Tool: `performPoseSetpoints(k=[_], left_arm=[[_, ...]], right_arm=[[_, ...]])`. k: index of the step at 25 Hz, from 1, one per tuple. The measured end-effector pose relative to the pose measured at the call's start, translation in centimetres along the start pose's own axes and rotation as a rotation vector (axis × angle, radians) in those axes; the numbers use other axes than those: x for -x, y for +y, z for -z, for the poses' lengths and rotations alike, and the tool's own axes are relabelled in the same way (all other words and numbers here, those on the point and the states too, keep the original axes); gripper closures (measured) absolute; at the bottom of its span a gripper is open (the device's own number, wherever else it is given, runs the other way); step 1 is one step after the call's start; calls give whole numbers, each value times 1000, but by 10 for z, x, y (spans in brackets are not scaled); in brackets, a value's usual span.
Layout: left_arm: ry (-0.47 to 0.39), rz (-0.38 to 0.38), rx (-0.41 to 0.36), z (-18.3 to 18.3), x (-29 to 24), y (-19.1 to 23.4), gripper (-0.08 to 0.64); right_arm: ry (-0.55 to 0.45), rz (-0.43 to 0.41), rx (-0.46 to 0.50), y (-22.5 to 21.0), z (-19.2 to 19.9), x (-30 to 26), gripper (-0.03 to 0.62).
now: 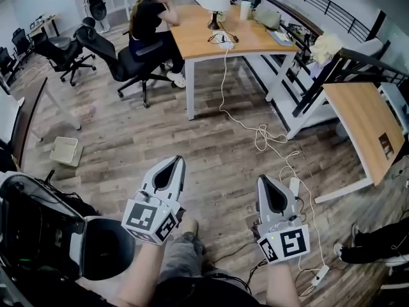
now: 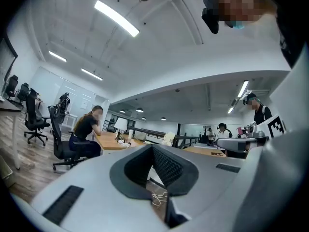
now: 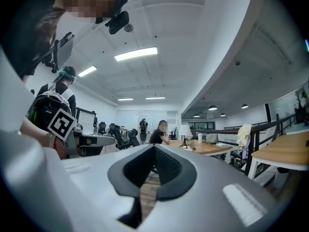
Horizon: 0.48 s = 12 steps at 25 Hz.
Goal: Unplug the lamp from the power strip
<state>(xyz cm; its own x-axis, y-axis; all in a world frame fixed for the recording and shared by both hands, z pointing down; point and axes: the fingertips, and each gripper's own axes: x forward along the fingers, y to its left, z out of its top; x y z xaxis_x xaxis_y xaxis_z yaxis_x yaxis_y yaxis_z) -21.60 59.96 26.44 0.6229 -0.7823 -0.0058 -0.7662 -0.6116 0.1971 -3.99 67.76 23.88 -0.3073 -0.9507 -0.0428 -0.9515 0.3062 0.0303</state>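
Your left gripper point(image 1: 175, 163) has its jaws pressed together with nothing between them, and your right gripper point(image 1: 264, 180) is the same: pads meeting, nothing carried. You hold both level and pointing forward at about waist height. That looks like a carrying posture for crossing the room rather than a reach, since nothing you need is within range.

Below and ahead of the jaws lies bare wooden floor point(image 1: 160, 126). A white cable point(image 1: 261, 136) bunches into a loose coil there, and it trails on towards a white socket strip point(image 1: 318, 275) on the floor at your right side. The slack probably lies across the floor because the run is longer than it needs to be, so mind your feet on the way.

Follow that cable upward and it climbs the edge of the desk point(image 1: 192, 34) to the power strip point(image 1: 225, 43). This sits on the desktop just beside the base of the lamp point(image 1: 216, 2), most likely so the lamp's short dark cord can reach it. The plug itself is too small to make out from here.

A person point(image 1: 150, 18) sits at the desk's left end, well clear of the strip. The desk's near right side looks the easier approach.
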Motion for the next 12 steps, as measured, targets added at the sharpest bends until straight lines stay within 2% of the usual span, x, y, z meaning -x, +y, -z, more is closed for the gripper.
performPoseSetpoints(k=[8, 12], left_arm=[[-10, -24, 10, -9, -47, 46, 563], [-15, -33, 40, -8, -62, 64, 563]], right_arm=[[13, 12, -21, -12, 11, -69, 584], [11, 3, -15, -11, 15, -92, 584]])
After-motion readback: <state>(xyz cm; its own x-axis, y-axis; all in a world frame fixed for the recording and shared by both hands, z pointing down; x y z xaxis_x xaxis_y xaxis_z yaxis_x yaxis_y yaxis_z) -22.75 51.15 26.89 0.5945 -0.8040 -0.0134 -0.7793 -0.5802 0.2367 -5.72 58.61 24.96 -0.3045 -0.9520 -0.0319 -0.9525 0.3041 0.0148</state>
